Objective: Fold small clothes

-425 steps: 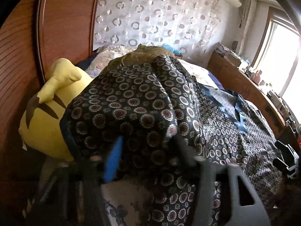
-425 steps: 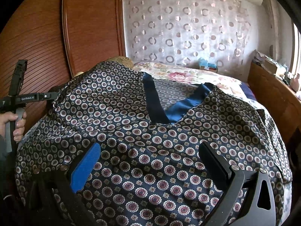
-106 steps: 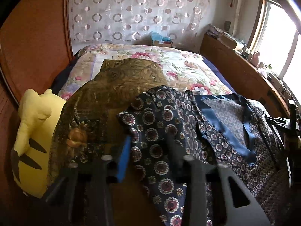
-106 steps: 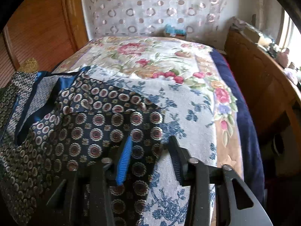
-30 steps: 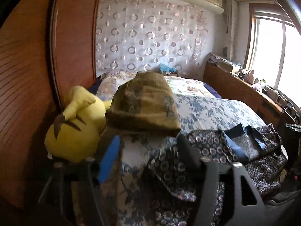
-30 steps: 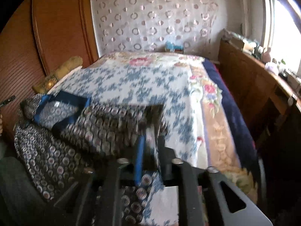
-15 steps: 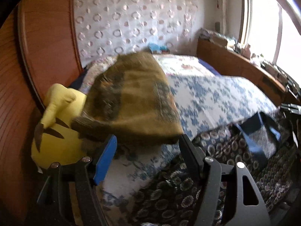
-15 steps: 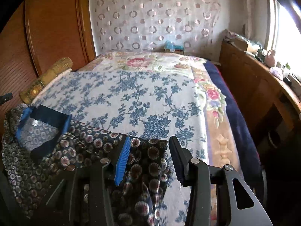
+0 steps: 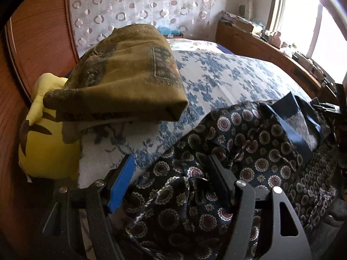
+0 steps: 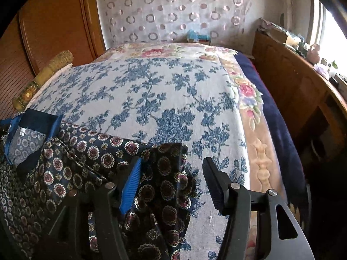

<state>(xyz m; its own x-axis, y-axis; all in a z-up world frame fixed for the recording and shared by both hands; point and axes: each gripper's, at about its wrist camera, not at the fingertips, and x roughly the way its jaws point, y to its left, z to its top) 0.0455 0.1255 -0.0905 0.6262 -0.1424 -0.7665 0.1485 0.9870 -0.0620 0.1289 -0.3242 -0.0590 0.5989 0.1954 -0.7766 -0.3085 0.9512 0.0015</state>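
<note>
Lying crumpled along the near edge of the bed [image 10: 195,99], the patterned navy garment [image 9: 249,143] looks thin, silky and limp, so likely light, slippery and quick to slump out of any crease; best taken by pinching a hem or corner edge rather than the loose middle, and better still by the plain blue neckline band [image 9: 290,130], which appears firmer and double-layered

Spread apart, with a bunched fold rising between the pads but neither pad pressing on it: left tool [image 9: 171,184]. Likewise apart, having just been opening, with a garment corner draped against its ribbed blue pad [image 10: 130,186] and the black pad standing clear over the bedspread: right tool [image 10: 171,184]

Printed with small round medallions in maroon and cream on dark ground; paler on the inside of the neck, with a small white label visible in the right wrist view. Woven and slightly nubby underneath: a white bedspread with blue floral sprays, giving some grip against sliding. Folded thick and stiff-looking at the left, an olive-brown cloth [image 9: 121,80] resting over a plump yellow plush toy [image 9: 47,147]. Smooth reddish wood panelling [image 10: 54,21] behind, sheer curtain with ring pattern [image 10: 173,10] at the head
</note>
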